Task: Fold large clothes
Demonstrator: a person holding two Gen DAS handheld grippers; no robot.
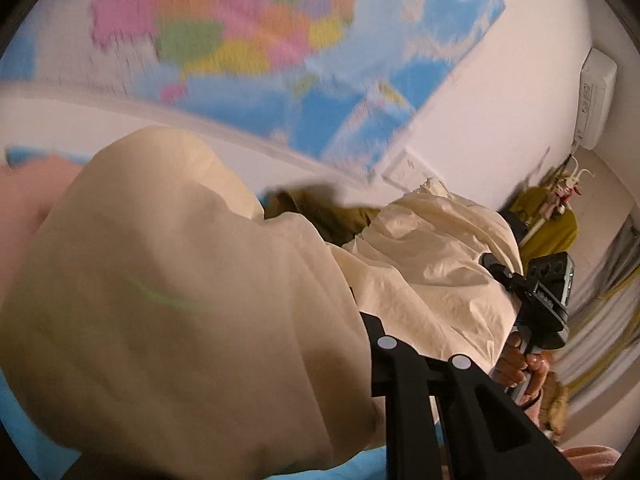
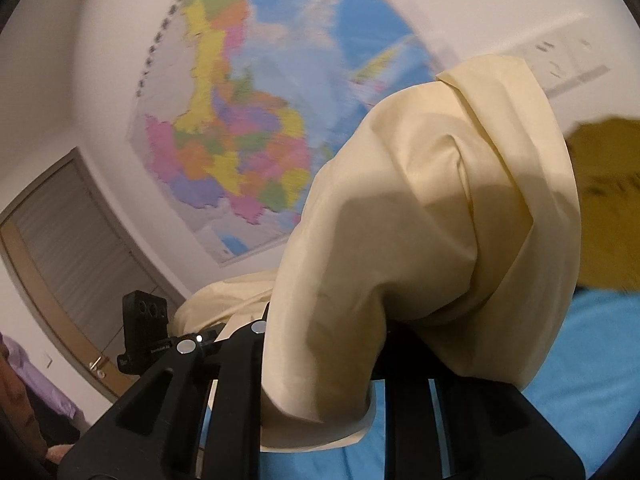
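Left wrist view: garment [image 1: 168, 280] draped over the left gripper [image 1: 360, 344], filling the lower left and trailing right to the right gripper [image 1: 516, 280], held in a hand [image 1: 520, 364]; second garment [image 1: 320, 216] behind the fold between them; wall map [image 1: 248, 48] above and behind; air conditioner [image 1: 598, 96] high at right. Right wrist view: garment [image 2: 420, 220] bunched over the right gripper [image 2: 320, 344], sheet [image 2: 580, 360] beneath, second garment [image 2: 608, 200] at right, wall map [image 2: 240, 128] behind, door [image 2: 72, 248] lower left, left gripper [image 2: 188, 320] beside the door.
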